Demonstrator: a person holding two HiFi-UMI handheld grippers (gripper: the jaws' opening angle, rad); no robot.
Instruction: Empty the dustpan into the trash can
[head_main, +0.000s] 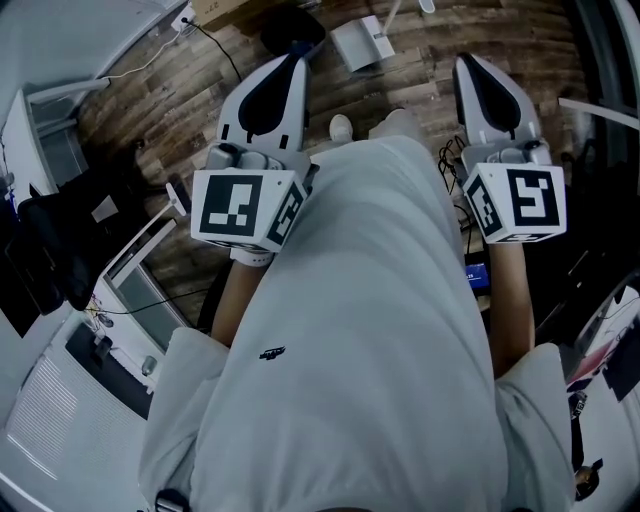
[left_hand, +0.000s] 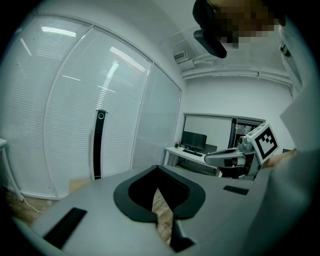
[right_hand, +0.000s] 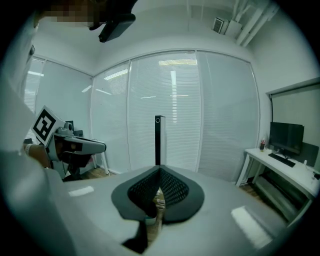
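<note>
Fingers (left_hand: 135, 192) of the left gripper (left_hand: 158, 171) are pressed together with nothing between them. Only a sliver of wooden floor (left_hand: 161, 202) shows through the gap behind the tips. The right gripper (right_hand: 160, 172) is in the same condition, closed on itself and empty.

Surroundings, left to right in the head view:
- White cabinet units (head_main: 70, 400) and a dark bundle (head_main: 55, 245) stand at the left edge.
- A black cable (head_main: 215, 45) trails across the planks.
- The person's pale shirt (head_main: 370, 330) fills the middle and blocks the floor beneath it. One white shoe tip (head_main: 341, 127) shows past it.

Both gripper views face white slatted blinds (left_hand: 75, 100) with a black upright post (right_hand: 159, 137) in front (one shows in each gripper view). A white surface (left_hand: 192, 152) carries a monitor (left_hand: 194, 140). Each gripper view also catches the other gripper's marker cube (left_hand: 264, 141) off to one side.

Task items: a pale boxy item (head_main: 362, 42) lies on the floor ahead, between the two grippers and beyond their tips. A dark round item (head_main: 295, 30) sits just beside it on its left. Whether these are the dustpan and the trash can cannot be told from here. Both lie well apart from either set of fingers, and neither gripper touches them.
</note>
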